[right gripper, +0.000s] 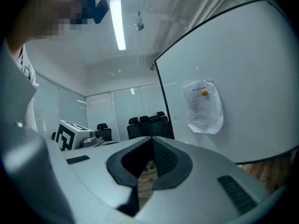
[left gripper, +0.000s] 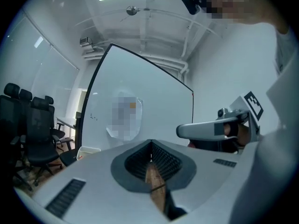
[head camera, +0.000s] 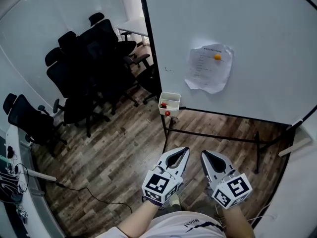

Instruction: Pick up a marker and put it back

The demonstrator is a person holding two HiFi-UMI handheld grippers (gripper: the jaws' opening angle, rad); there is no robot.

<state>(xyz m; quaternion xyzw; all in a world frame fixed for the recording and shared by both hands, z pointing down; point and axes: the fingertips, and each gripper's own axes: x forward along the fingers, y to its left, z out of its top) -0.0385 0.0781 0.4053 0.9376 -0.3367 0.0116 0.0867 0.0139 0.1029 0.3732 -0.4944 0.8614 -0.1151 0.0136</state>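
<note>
A small white holder (head camera: 169, 103) hangs at the lower left corner of the whiteboard (head camera: 257, 29). Something red (head camera: 164, 105) lies inside it and a red knob (head camera: 167, 113) shows on its front; they are too small to tell as markers. My left gripper (head camera: 184, 150) and right gripper (head camera: 204, 153) are side by side low in the head view, over the wooden floor and well short of the holder. Both point towards the whiteboard. Each is shut with nothing between its jaws. The left gripper view shows its shut tips (left gripper: 150, 142), the holder (left gripper: 88, 150) and the right gripper (left gripper: 210, 129).
A sheet of paper (head camera: 209, 67) is pinned to the whiteboard by an orange magnet (head camera: 217, 56). The board's black stand (head camera: 213, 135) has legs on the floor. Several black office chairs (head camera: 89, 73) crowd the left, and a cable (head camera: 89, 192) runs over the floor.
</note>
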